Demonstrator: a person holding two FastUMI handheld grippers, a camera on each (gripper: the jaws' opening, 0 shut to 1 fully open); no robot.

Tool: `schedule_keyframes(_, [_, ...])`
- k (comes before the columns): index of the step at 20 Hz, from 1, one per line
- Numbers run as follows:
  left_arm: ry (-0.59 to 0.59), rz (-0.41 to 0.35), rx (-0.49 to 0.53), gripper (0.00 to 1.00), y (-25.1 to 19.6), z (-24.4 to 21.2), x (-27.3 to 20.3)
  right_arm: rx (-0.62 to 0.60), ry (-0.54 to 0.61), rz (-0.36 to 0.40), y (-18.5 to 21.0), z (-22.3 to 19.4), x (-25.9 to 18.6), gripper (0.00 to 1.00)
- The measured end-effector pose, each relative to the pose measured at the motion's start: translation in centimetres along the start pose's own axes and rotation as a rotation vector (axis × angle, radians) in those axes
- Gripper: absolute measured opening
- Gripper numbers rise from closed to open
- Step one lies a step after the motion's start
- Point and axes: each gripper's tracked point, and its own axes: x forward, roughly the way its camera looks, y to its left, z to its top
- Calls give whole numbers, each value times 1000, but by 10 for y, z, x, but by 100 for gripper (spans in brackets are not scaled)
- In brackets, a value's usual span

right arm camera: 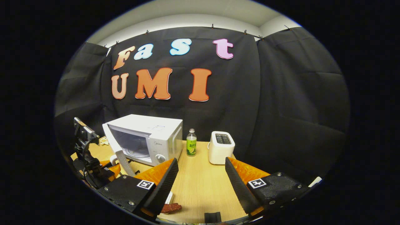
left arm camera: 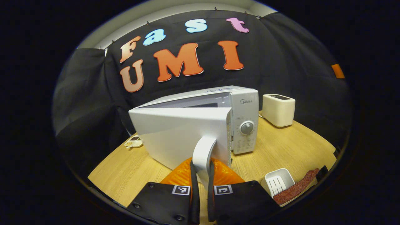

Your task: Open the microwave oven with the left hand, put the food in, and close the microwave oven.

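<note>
L gripper clamps microwave door handle — door ajar.

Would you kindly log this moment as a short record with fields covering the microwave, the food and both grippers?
microwave: white, on the wooden table, door swung partly open
door handle: clamped between the left gripper fingers
food: reddish strip on a white tray, on the table to the right of the microwave, not yet inside
right gripper: open, holding nothing, above the table
other items: toaster, green-labelled bottle
</note>
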Motion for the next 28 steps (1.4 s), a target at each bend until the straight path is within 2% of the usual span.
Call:
schedule_keyframes(2, [16, 33, 35, 18, 22, -8, -17, 4, 31, 30, 5, -12, 9, 94])
schedule_keyframes(3, [21, 52, 67, 16, 31, -10, -25, 10, 46, 45, 9, -17, 12, 94])
schedule_keyframes(4, [25, 72, 104, 29, 42, -16, -33, 14, 62, 58, 11, -23, 15, 94])
schedule_keyframes(5, [30, 98, 140, 22, 54, -18, -39, 14, 79, 70, 14, -30, 18, 94])
schedule_keyframes(6, [38, 117, 164, 30, 66, -24, -45, 11, 95, 84, 16, -37, 21, 94])
schedule_keyframes(7, [46, 136, 175, 25, 79, -29, -51, 7, 111, 96, 19, -42, 23, 94])
schedule_keyframes(8, [62, 149, 168, 25, 91, -33, -56, 4, 127, 108, 22, -48, 25, 94])
schedule_keyframes(9, [75, 152, 153, 32, 101, -38, -60, 0, 143, 117, 25, -54, 27, 93])
schedule_keyframes(12, [108, 147, 129, 36, 130, -46, -71, -13, 184, 136, 32, -68, 31, 94])
schedule_keyframes(13, [117, 137, 118, 40, 137, -50, -76, -17, 201, 141, 34, -74, 32, 94])
schedule_keyframes(14, [131, 122, 98, 53, 146, -52, -78, -16, 222, 148, 37, -80, 33, 94])
schedule_keyframes(16, [157, 104, 57, 63, 167, -57, -82, -6, 258, 155, 42, -89, 34, 94])
schedule_keyframes(17, [170, 97, 39, 74, 176, -61, -85, -7, 276, 151, 43, -95, 33, 94])
schedule_keyframes(20, [199, 99, 33, 72, 209, -75, -90, -29, 344, 142, 50, -117, 29, 94])
schedule_keyframes(21, [217, 102, 48, 82, 222, -83, -91, -16, 372, 147, 54, -124, 29, 94])
schedule_keyframes(22, [224, 107, 61, 75, 235, -89, -92, -8, 418, 143, 58, -136, 25, 94])
schedule_keyframes(24, [243, 122, 59, 75, 263, -98, -90, 4, 485, 122, 63, -158, 22, 94])
schedule_keyframes(25, [248, 120, 43, 83, 273, -102, -88, 21, 509, 114, 65, -166, 20, 94])
schedule_keyframes(26, [259, 125, 38, 75, 286, -107, -87, 46, 529, 101, 67, -172, 20, 94])
schedule_keyframes(27, [264, 134, 38, 75, 298, -110, -87, 73, 556, 88, 69, -180, 21, 93])
schedule_keyframes(28, [272, 148, 38, 80, 312, -114, -86, 96, 579, 74, 70, -188, 23, 91])
